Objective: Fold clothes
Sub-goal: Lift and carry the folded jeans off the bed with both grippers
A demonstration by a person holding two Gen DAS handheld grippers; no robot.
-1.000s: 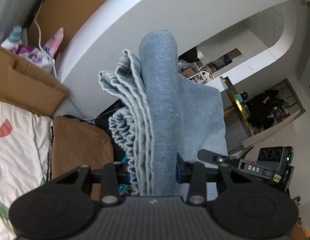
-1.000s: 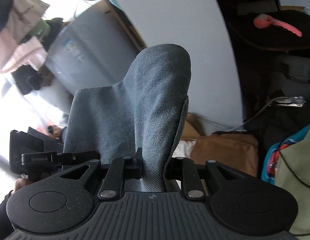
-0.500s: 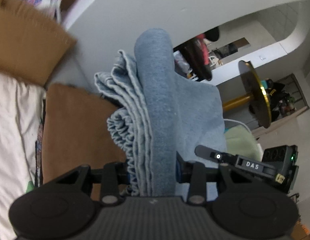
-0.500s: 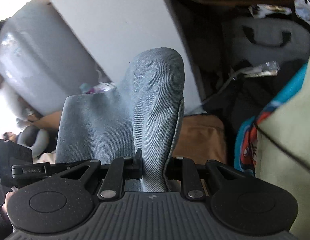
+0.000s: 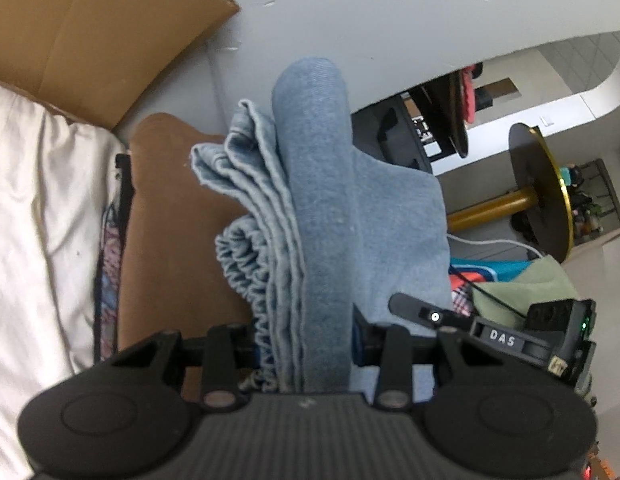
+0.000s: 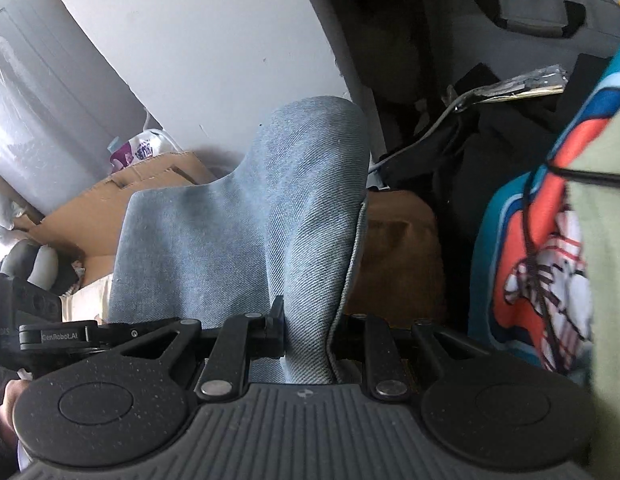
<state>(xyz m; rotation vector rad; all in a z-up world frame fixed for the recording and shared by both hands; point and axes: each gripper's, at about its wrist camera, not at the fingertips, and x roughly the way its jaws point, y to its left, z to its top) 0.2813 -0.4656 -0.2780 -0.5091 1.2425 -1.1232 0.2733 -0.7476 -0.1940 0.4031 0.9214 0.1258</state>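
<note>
A light blue denim garment [image 5: 322, 200] with a gathered elastic waistband is bunched in several layers between the jaws of my left gripper [image 5: 305, 344], which is shut on it. The same denim garment [image 6: 293, 216] rises as a thick fold through my right gripper [image 6: 310, 336], also shut on the cloth. Each gripper appears at the edge of the other's view: the right gripper [image 5: 510, 340] low on the right, the left gripper [image 6: 49, 332] low on the left. The fingertips themselves are hidden by the fabric.
A brown cushion [image 5: 169, 216] lies below the garment beside a white sheet [image 5: 41, 216] and a cardboard box [image 5: 97, 28]. To the right sit a green and orange-teal pile of clothes [image 6: 550, 264], dark bags [image 6: 470, 152], a grey case [image 6: 522, 12] and a gold-edged round table [image 5: 546, 188].
Both grippers have sunk together with the denim held between them. The brown cushion, the cardboard and the pile of clothes now loom larger and closer. The grips look unchanged.
</note>
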